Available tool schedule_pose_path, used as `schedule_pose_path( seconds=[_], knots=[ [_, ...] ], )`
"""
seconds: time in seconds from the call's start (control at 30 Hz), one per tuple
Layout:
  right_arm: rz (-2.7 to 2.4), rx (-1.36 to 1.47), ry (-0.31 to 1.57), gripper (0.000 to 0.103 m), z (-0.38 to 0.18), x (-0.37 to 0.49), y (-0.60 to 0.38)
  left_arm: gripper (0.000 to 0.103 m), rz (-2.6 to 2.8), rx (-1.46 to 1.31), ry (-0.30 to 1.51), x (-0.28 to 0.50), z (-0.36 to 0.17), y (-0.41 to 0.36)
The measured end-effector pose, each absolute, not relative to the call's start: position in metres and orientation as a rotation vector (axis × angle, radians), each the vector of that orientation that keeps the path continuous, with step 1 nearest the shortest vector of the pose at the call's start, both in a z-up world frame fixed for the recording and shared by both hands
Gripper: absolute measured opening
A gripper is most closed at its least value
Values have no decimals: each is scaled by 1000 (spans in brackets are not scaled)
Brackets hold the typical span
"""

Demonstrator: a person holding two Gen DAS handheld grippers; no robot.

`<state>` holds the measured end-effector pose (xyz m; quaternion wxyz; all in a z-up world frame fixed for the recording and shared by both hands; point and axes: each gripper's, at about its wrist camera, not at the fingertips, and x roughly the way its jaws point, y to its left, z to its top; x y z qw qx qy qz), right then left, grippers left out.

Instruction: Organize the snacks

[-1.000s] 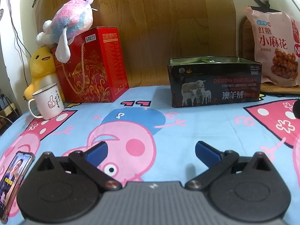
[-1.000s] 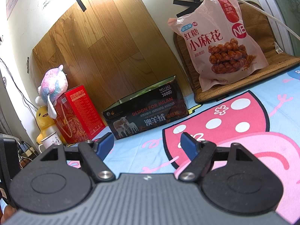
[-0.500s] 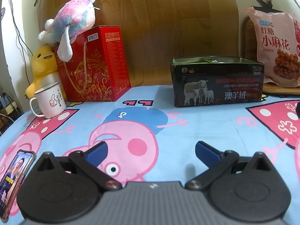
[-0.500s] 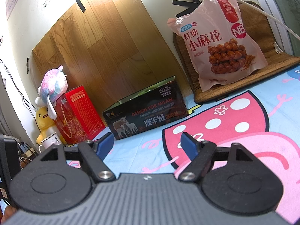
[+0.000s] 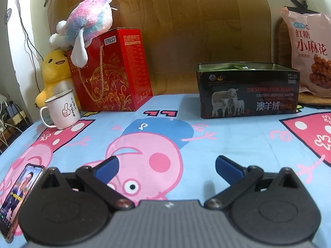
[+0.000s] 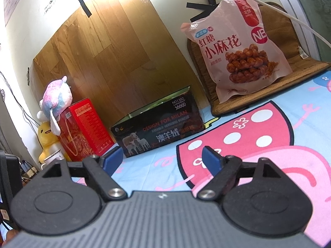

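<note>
Hovering over the cartoon-print sheet (image 5: 238, 144), left tongs (image 5: 166, 164) wide open, nothing between the blue pads. Dark tin box (image 5: 247, 94) ahead and right of them, lid off; snack bag (image 5: 310, 51) further right, behind it. Red gift box (image 5: 111, 70) with a plush toy (image 5: 86, 24) ahead-left, white mug (image 5: 62, 109) beside it, phone (image 5: 19, 198) just left of the tongs. Right view: right tongs (image 6: 163, 158) empty, jaws opening; tin box (image 6: 159, 130) straight ahead, snack bag (image 6: 238, 47) ahead-right, propped upright on a woven mat (image 6: 289, 76).
</note>
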<state>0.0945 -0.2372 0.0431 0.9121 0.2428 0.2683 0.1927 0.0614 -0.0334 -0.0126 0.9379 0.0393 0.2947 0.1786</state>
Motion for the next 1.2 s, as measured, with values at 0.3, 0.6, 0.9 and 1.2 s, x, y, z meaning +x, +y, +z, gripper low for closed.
schedule_pose_path(
  seconds=[0.3, 0.6, 0.9, 1.2],
  knots=[
    [377, 492, 546, 96, 43, 95, -236, 103, 381, 128, 595, 61, -13, -40],
    [378, 494, 546, 99, 43, 94, -237, 103, 378, 124, 605, 63, -13, -38],
    [379, 501, 552, 99, 42, 95, -236, 103, 380, 78, 629, 64, -13, -29],
    [379, 502, 554, 99, 42, 95, -236, 103, 368, 68, 663, 68, -15, -26]
  ],
)
